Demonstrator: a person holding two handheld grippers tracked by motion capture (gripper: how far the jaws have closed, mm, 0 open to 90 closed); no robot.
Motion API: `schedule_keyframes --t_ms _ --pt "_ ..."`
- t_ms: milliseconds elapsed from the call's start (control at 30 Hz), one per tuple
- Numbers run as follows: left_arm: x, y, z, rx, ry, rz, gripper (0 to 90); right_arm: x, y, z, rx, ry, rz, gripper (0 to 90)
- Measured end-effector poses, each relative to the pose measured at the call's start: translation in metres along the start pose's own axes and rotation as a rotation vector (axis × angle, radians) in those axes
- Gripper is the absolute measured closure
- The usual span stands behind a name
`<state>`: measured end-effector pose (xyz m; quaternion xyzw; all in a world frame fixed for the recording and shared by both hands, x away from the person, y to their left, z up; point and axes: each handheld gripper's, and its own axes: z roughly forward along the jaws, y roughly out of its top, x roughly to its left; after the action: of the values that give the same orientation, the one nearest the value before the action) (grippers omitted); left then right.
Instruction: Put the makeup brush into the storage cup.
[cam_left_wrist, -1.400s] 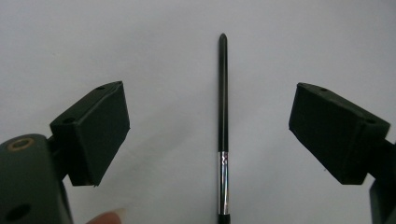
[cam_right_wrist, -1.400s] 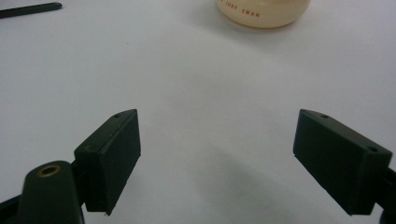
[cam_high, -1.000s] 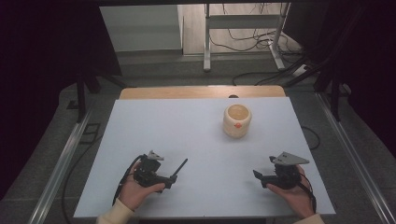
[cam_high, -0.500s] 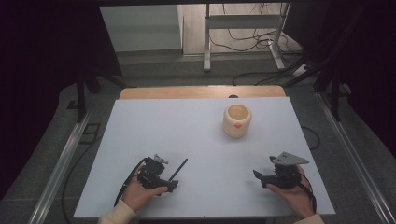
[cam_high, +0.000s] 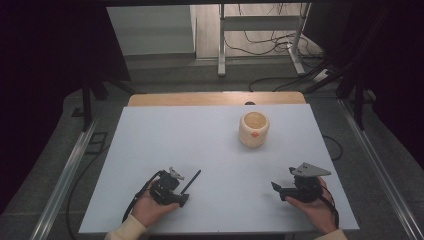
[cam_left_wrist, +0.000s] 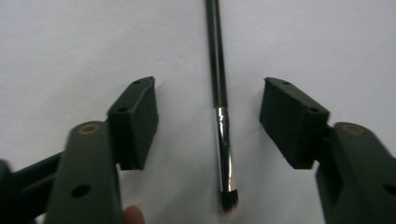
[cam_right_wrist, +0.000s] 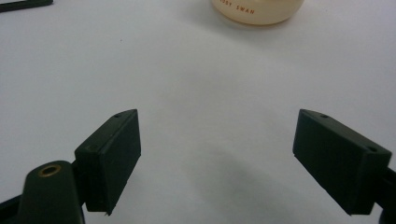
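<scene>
Dim room, evenly lit white table (cam_high: 210, 150), soft shadows, slightly blurred close-ups.

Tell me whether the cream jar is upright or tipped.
Upright: the cream jar stands on its base on the white table, its round mouth facing up.

clear: table (cam_high: 165, 145) left-centre | obstacle: 1 cup (cam_high: 254, 129), probably upright

High view, white table (cam_high: 210, 150). I hold the L gripper (cam_high: 184, 199) low at the near-left edge, beside a thin black brush (cam_high: 191, 182) that lies on the table, slanting up and to the right; jaws have just been closing, contact w/ brush not discernible. R gripper (cam_high: 274, 187) rests near the near-right edge, jaws pointing left, well apart from the brush. Cream jar (cam_high: 254, 129) stands upright toward the far side, right of centre.
</scene>
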<state>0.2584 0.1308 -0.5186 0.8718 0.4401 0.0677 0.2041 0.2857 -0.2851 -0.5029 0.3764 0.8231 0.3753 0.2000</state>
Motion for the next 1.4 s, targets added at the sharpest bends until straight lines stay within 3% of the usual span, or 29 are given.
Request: schedule_keyframes --t_ms 133,267,433,467,800,1400 --pt "0.000 0.002 -0.001 0.016 -0.006 0.007 46.9 0.000 0.000 0.000 -0.002 -0.001 0.000 15.4" --pt "-0.002 0.008 -0.002 0.057 -0.014 0.027 57.1 0.000 0.000 0.000 0.003 -0.002 0.001 15.4" --pt "-0.003 0.015 -0.001 0.096 -0.028 0.023 62.8 0.000 0.000 0.000 0.003 -0.004 0.005 15.4" --pt "0.000 0.018 -0.002 0.123 -0.033 0.032 66.1 0.000 0.000 0.000 0.003 -0.004 0.005 15.5" --pt "0.008 0.021 -0.001 0.137 -0.046 0.019 81.5 -0.001 0.000 0.000 0.011 -0.006 0.018 15.7" --pt "0.008 0.020 -0.002 0.119 -0.051 0.035 83.9 -0.003 -0.001 0.000 0.013 -0.015 0.028 16.1"
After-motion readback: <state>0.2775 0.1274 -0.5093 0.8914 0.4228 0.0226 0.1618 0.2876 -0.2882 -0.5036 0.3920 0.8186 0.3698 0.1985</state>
